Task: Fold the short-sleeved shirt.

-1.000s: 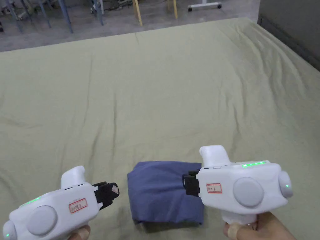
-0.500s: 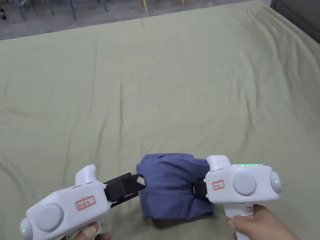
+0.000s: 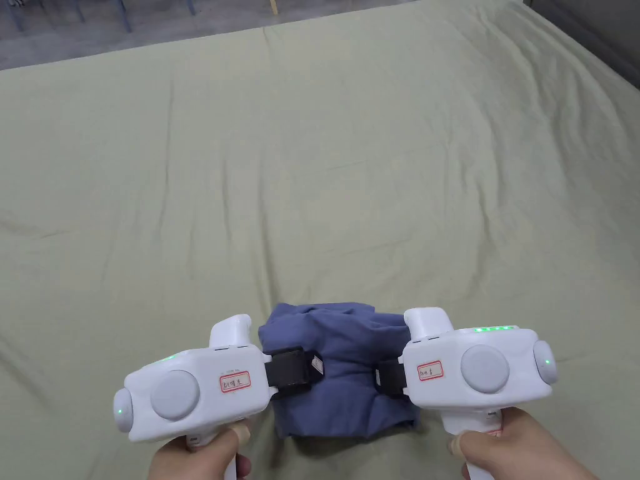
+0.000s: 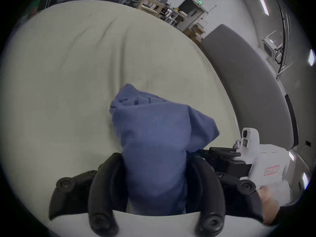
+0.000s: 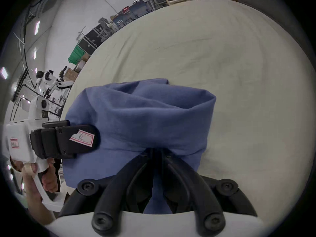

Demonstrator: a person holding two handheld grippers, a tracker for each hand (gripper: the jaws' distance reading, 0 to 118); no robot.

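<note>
A blue short-sleeved shirt [image 3: 340, 350], folded into a thick bundle, sits bunched up between my two grippers near the front edge of the bed. From the left, my left gripper [image 3: 306, 369] holds the bundle's left side; in the left gripper view the shirt [image 4: 153, 138] fills the gap between its jaws [image 4: 154, 157], squeezed narrower there. On the other side my right gripper [image 3: 381, 378] is shut on the shirt's right edge; the right gripper view shows the jaws [image 5: 156, 151] pinching the shirt [image 5: 145, 117]. A person's hand grips each handle.
A wide, wrinkled pale green sheet [image 3: 312, 156] covers the bed beyond the shirt. A dark grey panel [image 3: 594, 37] borders the bed on the right. Bare floor with furniture legs [image 3: 125, 12] lies past the far edge.
My left gripper moved right from beside the shirt and closed on its left side. The flat bundle is now pushed up and bunched between both grippers. The head camera tilted down slightly.
</note>
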